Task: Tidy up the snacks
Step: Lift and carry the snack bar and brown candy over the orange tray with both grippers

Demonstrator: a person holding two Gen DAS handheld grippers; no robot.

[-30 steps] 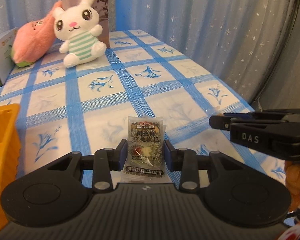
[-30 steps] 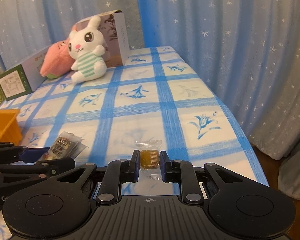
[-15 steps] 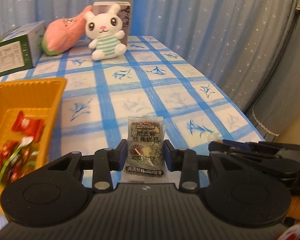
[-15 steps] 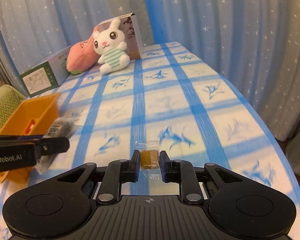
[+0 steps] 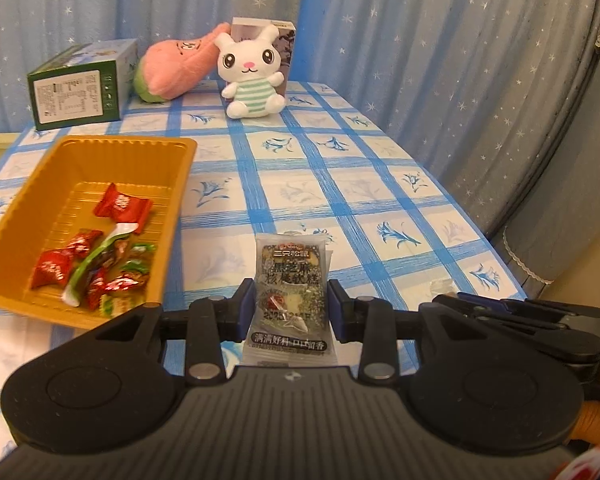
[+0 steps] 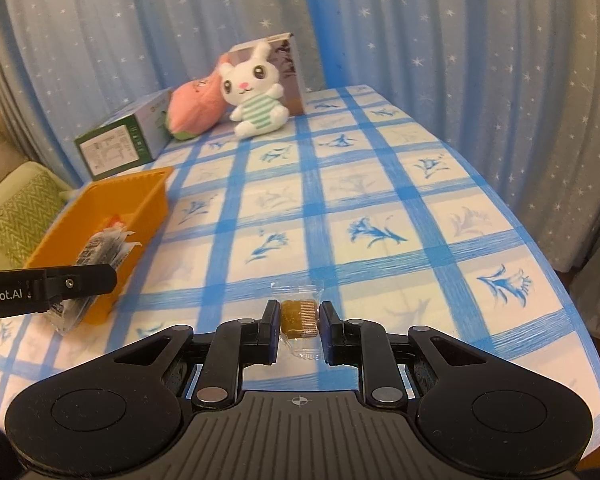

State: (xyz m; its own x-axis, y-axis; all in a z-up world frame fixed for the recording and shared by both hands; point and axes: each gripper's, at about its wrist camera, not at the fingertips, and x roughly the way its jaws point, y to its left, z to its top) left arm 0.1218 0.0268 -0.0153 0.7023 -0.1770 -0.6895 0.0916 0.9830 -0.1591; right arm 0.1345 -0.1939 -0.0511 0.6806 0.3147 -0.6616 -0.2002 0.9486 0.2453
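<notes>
Orange tray [image 5: 182, 184] waits near the surface's left edge. Left claw [image 5: 291, 309] clamps the sesame snack packet [image 5: 291, 280]; right claw [image 6: 300, 322] pinches a clear-wrapped brown candy [image 6: 299, 318]. Either slippery wrapper could slide free short of the tray.

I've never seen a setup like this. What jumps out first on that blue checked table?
Probably the white bunny toy sitting at the table's far end against a box, beside a pink plush. Then the orange tray of red-wrapped sweets at the left. Up close, the left gripper pinches a dark snack packet, the right gripper a small amber candy.
</notes>
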